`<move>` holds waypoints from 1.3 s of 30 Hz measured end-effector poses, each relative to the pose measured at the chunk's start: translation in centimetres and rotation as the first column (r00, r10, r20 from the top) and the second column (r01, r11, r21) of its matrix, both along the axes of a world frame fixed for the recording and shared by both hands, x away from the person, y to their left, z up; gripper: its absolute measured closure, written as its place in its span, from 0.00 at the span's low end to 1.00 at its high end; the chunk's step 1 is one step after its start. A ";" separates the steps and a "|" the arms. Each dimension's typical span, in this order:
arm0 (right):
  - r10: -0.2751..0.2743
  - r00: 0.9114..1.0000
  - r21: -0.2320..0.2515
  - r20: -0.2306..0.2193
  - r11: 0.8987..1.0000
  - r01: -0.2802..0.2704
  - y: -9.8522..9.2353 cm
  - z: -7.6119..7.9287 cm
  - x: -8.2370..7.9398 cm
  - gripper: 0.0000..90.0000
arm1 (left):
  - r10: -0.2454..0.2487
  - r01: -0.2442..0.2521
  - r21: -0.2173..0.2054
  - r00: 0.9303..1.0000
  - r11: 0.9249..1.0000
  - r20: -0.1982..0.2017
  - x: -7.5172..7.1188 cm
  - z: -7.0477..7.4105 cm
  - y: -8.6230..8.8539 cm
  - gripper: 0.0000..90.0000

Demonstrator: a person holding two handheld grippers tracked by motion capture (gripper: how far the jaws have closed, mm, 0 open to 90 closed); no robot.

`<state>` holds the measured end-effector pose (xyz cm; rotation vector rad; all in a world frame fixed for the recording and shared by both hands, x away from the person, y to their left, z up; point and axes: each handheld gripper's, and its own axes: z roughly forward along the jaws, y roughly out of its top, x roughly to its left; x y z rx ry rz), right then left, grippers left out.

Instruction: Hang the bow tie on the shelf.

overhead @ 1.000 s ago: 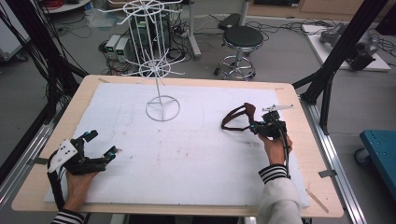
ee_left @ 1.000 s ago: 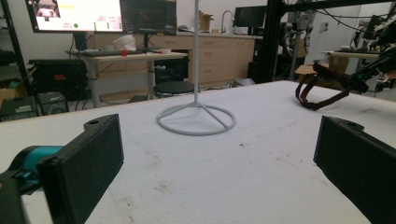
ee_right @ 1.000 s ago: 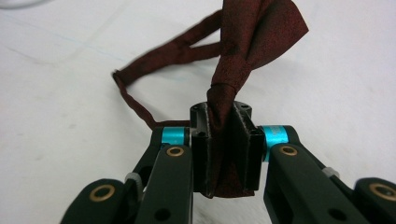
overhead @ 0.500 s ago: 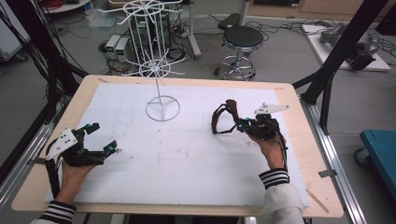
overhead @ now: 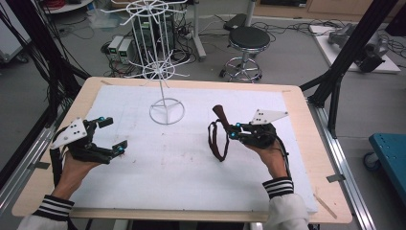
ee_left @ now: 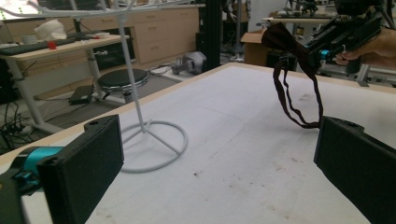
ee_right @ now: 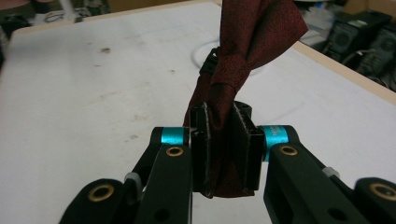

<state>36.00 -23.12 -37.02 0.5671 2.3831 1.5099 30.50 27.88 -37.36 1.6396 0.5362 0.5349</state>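
Your right gripper (overhead: 233, 132) pinches the dark red tie (overhead: 218, 134), its loop dangling over the white mat (overhead: 191, 163) at four o'clock from the rack (overhead: 165, 103), while your left gripper (overhead: 111, 136) hovers wide, holding nothing, at eight o'clock.

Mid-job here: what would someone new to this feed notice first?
Probably the dark red necktie, clamped in the right gripper and dangling with its strap loop over the white mat, right of centre. Next, the white wire rack standing at the mat's far edge. The left gripper hangs open and empty at the left.
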 end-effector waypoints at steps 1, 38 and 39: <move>0.022 1.000 0.008 0.011 1.000 -0.022 0.2 0.0 -0.1 0.88 | -0.022 0.022 -0.002 1.000 1.000 0.001 0.2 0.5 -0.5 0.02; 0.407 0.898 0.050 0.169 0.906 -0.420 6.0 1.2 -1.3 0.88 | -0.396 0.397 -0.019 0.909 0.918 -0.127 3.1 5.0 -9.0 0.02; 0.412 0.896 0.048 0.169 0.904 -0.425 6.1 1.2 -1.3 0.88 | -0.405 0.406 -0.025 0.905 0.914 -0.132 3.1 5.0 -9.3 0.02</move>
